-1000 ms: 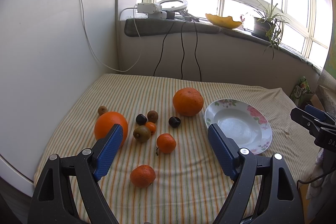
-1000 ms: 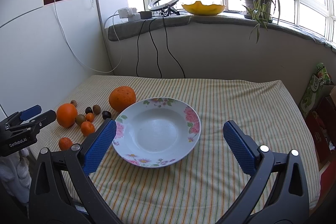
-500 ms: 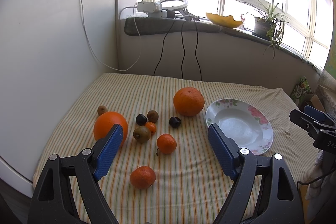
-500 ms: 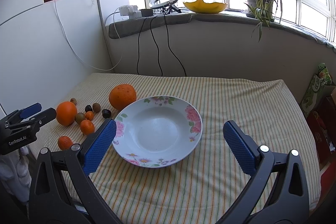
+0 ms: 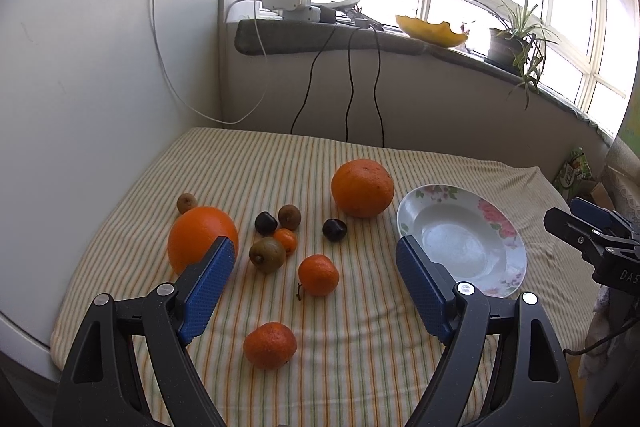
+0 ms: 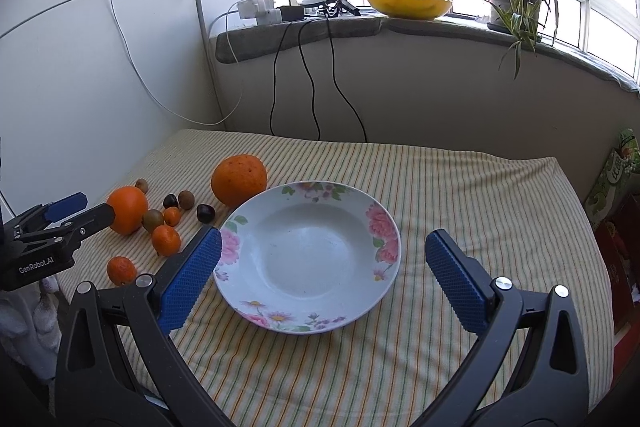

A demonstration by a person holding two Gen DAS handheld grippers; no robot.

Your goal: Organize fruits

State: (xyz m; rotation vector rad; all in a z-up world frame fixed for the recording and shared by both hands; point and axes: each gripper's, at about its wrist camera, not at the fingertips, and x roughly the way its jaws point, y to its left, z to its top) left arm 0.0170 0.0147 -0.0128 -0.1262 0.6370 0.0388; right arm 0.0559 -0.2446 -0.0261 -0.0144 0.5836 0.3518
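Your left gripper [image 5: 312, 267] hangs spread wide above the fruit, nothing between its blue pads, and your right gripper [image 6: 322, 275] is just as wide apart, hovering empty over the near rim of the flowered plate [image 6: 372, 291]. The plate sits bare on the striped cloth of the bench [image 6: 460, 187], with all the fruit off to its 9 o'clock side. The rough-skinned big orange [image 6: 239, 179] lies right by the plate's rim at about 10 o'clock (touching or just shy, you can't tell from here). From the left wrist view, the smooth big orange [image 5: 198, 237] is partly behind your left pad, a small brown kiwi [image 5: 186, 202] just past it at 12 o'clock. In the middle cluster: two dark chestnut-like fruits [image 5: 265, 221], another kiwi [image 5: 289, 215], a larger green-brown kiwi [image 5: 267, 254] touching a tiny kumquat [image 5: 286, 239]. Two tangerines lie nearer you, one [image 5: 318, 275] between your pads, the other [image 5: 270, 345] closest of all, well apart from the plate.
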